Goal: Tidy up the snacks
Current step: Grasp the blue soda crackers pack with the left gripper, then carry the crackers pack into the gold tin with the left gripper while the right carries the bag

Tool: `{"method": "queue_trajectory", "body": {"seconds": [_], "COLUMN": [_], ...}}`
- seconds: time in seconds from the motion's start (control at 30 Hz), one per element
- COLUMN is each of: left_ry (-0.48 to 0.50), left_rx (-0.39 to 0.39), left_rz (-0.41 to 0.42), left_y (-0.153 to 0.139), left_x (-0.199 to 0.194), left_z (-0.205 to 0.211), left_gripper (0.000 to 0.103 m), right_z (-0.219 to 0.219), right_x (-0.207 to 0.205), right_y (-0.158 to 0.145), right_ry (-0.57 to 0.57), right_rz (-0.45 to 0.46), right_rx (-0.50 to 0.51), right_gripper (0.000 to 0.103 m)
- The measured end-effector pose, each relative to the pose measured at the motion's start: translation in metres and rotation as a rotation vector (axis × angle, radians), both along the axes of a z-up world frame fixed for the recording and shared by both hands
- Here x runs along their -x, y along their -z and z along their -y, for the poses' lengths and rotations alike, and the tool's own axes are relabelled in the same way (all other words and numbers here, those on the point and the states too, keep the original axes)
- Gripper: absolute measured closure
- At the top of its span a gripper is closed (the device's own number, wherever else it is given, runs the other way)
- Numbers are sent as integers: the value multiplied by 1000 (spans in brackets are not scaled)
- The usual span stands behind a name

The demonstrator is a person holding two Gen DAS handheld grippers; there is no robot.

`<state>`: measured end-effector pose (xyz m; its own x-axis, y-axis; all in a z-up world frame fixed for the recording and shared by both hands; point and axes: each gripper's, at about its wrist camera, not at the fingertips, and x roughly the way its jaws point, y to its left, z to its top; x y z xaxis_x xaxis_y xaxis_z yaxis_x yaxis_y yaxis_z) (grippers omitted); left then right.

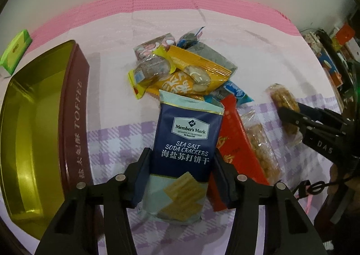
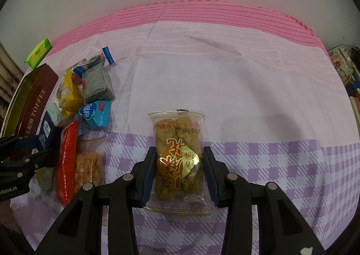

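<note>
Clearly, the one container in sight is the toffee tin (image 1: 76,106), a long maroon box with a gold lining, lying open on the left side of the cloth (image 1: 225,29). As far as its gold interior shows, it holds no snacks; its near end runs out of the left wrist view.

Just right of the tin, the left gripper (image 1: 182,171) clamps a navy cracker packet (image 1: 183,142) between its two fingers, one on each side edge. Whether the packet rests on the cloth or hangs above it cannot be told.

Beyond and beside that packet lies the snack pile (image 1: 180,68), heaped on the cloth near the middle: yellow packets, a grey one, blue-and-white ones and a clear one with pink sweets, overlapping each other. A red packet (image 1: 238,142) and a clear bag of golden puffs (image 1: 261,146) lie side by side at the pile's near right edge, touching.

Farther right, well apart from the tin, the right gripper (image 2: 180,171) is closed on a clear packet of fried dough twists (image 2: 178,160), squeezing both its sides above the purple checked part of the cloth.

A green packet (image 1: 16,51) sits alone at the far left, beyond the tin.
</note>
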<state>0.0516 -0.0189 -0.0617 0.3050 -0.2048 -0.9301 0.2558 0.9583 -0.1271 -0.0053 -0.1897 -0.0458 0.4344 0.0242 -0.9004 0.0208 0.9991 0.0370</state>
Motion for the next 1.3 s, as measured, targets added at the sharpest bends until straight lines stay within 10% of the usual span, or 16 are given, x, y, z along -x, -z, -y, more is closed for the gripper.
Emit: {"method": "queue_trajectory", "body": {"seconds": [0.5, 1.3], "left_ry": [4, -208], "left_rx": [25, -37], "left_rz": [-91, 53], "left_y": [-8, -74], "left_x": [21, -4], "left_z": [-8, -106], "left_gripper": [50, 50], "right_z": [0, -2], "right_x": [0, -1], "right_y": [0, 0], "right_ry": [0, 6], "right_rz": [0, -7], "right_rx": [2, 21], "right_gripper": [65, 65]}}
